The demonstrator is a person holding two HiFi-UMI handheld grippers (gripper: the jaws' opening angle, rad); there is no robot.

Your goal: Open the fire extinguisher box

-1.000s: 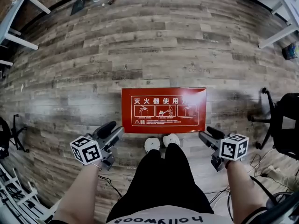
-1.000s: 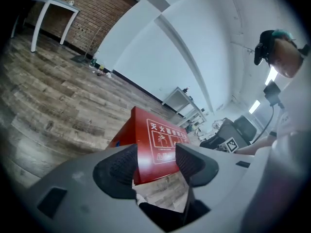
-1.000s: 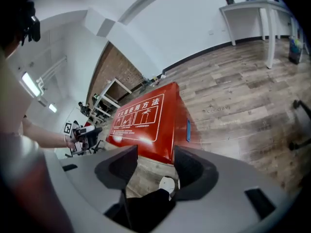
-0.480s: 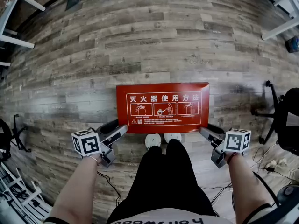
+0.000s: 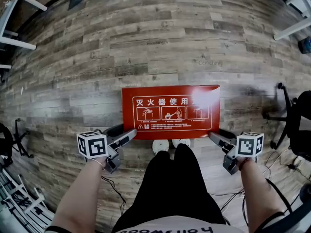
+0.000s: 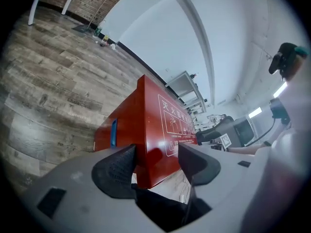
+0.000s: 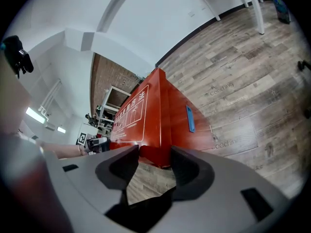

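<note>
Your left claw [image 6: 155, 161] is spread wide, its jaws having just been opening. The near left corner of the fire extinguisher box [image 5: 170, 111] shows in the gap between the pads. Neither pad presses on it, so nothing is gripped yet. Your right claw [image 7: 154, 161] is spread too, and the near right corner of the box shows in its gap, also untouched as far as the pads show.

Out from the claws, the red box lies flat on the wood floor [image 5: 146, 47], just ahead of your shoes [image 5: 160, 145]. Its printed instruction panel faces up. Its long axis runs across you, left to right, so each claw sits at one end of the near long edge, pointing forward and down. Neither hand is clearly nearer, and they flank the box about evenly.

Each short end face carries a small blue strip: one on the left end [image 6: 113, 132] and one on the right end [image 7: 190, 119]. Whether these are latches or pull handles can't be told from here. Each lies further along its end face than the claw tip on that side, away from you.

Opening has not begun, and no seam shows as lifted. The next move seems to turn on finding the lid's free edge, with the corners between your jaws the closest purchase.
</note>
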